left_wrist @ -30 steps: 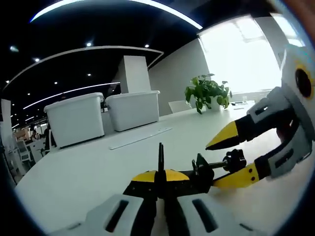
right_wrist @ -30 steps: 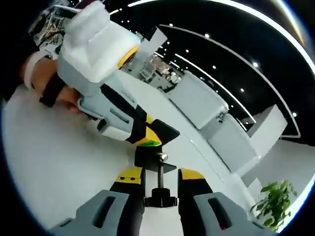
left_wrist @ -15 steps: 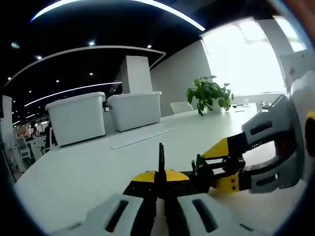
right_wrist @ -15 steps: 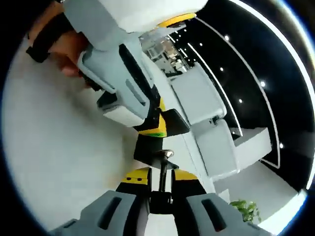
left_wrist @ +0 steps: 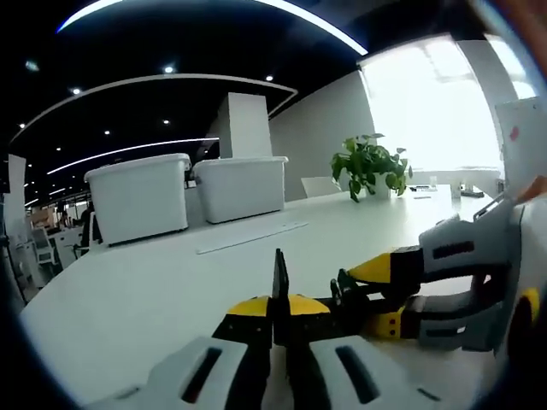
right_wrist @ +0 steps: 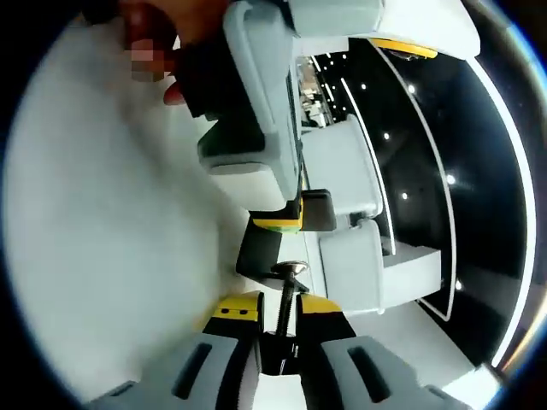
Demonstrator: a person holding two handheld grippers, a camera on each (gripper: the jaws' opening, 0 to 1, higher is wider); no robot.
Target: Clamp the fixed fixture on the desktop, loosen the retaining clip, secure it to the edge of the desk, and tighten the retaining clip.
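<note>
Left gripper view showed the right claw (left_wrist: 376,295), spread wide a second earlier, now drawn in narrow around the knob end of the fixture (left_wrist: 342,299), whose black body the left claw (left_wrist: 280,309) held pinched just above the white table (left_wrist: 128,299); right gripper view had the right claw (right_wrist: 278,306) closed on the fixture's screw (right_wrist: 288,295), suggesting loosening of the retaining clip was about to begin. Two lidded white bins (left_wrist: 184,192) stood well behind, contents hidden

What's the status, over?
Left gripper shut on the clamp. Right gripper shut on its screw. White desk below.
</note>
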